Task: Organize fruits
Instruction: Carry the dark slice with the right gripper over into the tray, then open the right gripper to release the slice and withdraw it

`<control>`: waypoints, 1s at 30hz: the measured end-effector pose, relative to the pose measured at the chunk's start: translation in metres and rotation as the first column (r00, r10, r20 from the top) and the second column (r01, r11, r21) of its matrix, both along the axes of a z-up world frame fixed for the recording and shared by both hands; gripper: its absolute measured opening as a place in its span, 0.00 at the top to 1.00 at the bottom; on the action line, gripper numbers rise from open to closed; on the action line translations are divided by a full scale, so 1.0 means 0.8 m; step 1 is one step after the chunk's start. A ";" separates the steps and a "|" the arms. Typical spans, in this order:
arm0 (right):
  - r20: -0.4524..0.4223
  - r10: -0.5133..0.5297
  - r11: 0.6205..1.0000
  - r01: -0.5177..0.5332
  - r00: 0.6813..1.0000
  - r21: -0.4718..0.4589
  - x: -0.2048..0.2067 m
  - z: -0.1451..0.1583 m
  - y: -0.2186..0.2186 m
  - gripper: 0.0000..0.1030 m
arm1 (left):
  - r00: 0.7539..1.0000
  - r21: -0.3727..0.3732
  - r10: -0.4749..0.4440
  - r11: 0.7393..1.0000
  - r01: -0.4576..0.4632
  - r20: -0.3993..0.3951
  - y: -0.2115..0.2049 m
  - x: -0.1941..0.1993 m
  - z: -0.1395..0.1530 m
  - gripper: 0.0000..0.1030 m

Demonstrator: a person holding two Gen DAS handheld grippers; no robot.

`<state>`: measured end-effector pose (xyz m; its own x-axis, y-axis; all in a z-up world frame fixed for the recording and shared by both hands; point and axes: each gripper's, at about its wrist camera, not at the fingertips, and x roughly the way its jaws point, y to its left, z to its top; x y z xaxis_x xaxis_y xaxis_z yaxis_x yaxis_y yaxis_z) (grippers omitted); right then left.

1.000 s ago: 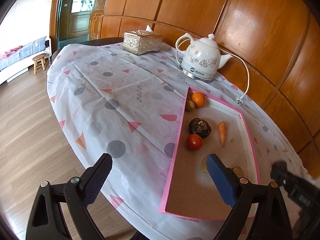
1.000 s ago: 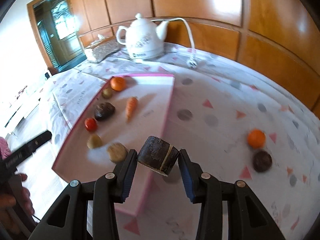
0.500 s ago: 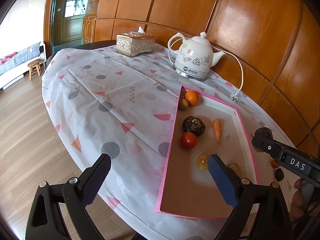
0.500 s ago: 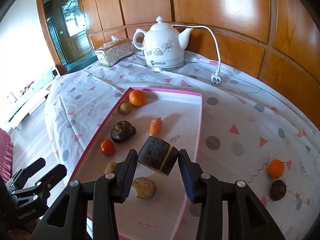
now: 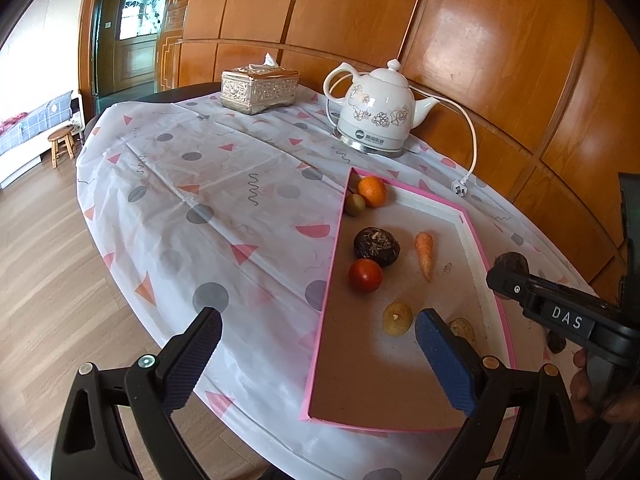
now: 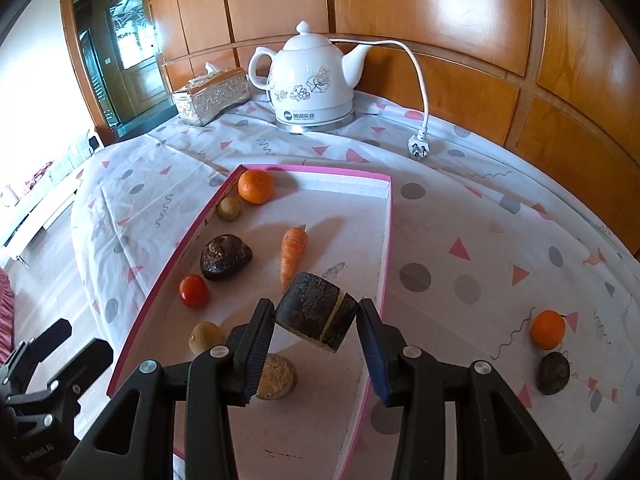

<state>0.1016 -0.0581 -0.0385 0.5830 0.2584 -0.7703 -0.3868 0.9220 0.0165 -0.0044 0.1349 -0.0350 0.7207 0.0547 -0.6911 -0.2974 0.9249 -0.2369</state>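
two grippers in play over the counter (image 5: 224,200) with its dotted, triangle-print cloth. the right gripper (image 6: 316,340) sits low centre of its own frame, fingers clamped on a dark, blocky chunk of fruit (image 6: 316,312) with a pale cut stripe through it, tilted and held in the air above the pink-rimmed tray (image 6: 384,240), near the tray's right edge. inside the tray, upper left corner, there's an orange (image 6: 256,186) with a small brownish round fruit (image 6: 229,209) just beside it; further down the frame a dark lumpy fruit (image 6: 225,257), a carrot (image 6: 292,252) lying lengthwise in the middle, a red tomato (image 6: 193,290), a pale yellow-brown round one (image 6: 206,337) and a tan rough one (image 6: 276,376) partly behind the left finger of the right gripper. out on the cloth at the right edge of the frame, well apart from the tray, a second orange (image 6: 548,329) and a dark round fruit (image 6: 553,372) just below it. the left gripper (image 5: 318,356) hovers at the bottom of its frame, fingers spread wide with nothing between them, over the tray's near left edge. at the upper middle, a white floral kettle (image 5: 376,118) with its cord trailing to a loose plug (image 5: 460,189), and a silver tissue box (image 5: 260,90) to its left.
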 end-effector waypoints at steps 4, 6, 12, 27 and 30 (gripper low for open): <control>0.014 0.012 1.000 -0.012 1.000 0.005 -0.001 0.003 0.003 0.56 | 1.000 -0.002 -0.002 1.000 0.002 -0.005 0.000 0.001 -0.001 0.05; 0.019 0.014 1.000 -0.014 1.000 0.008 -0.002 0.005 0.005 0.53 | 1.000 -0.001 -0.003 1.000 0.003 -0.003 -0.001 0.001 -0.001 0.05; 0.014 0.002 1.000 -0.002 1.000 0.020 -0.013 0.004 0.000 0.53 | 1.000 -0.002 -0.008 1.000 0.008 -0.005 -0.002 0.001 -0.002 0.05; 0.038 -0.350 0.937 0.350 0.936 0.017 -0.087 -0.021 -0.159 0.51 | 0.999 0.001 -0.051 0.999 0.051 0.008 -0.014 0.001 0.004 0.05; 0.022 -0.463 0.886 0.463 0.886 0.010 -0.101 -0.031 -0.214 0.51 | 0.996 0.019 -0.085 0.996 0.084 0.012 -0.025 0.003 0.008 0.05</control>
<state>0.0205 -0.2296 -0.0637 0.6545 -0.0421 -0.7549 0.0836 0.9964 0.0169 -0.0022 0.1147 -0.0285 0.7319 0.0056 -0.6814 -0.2151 0.9507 -0.2232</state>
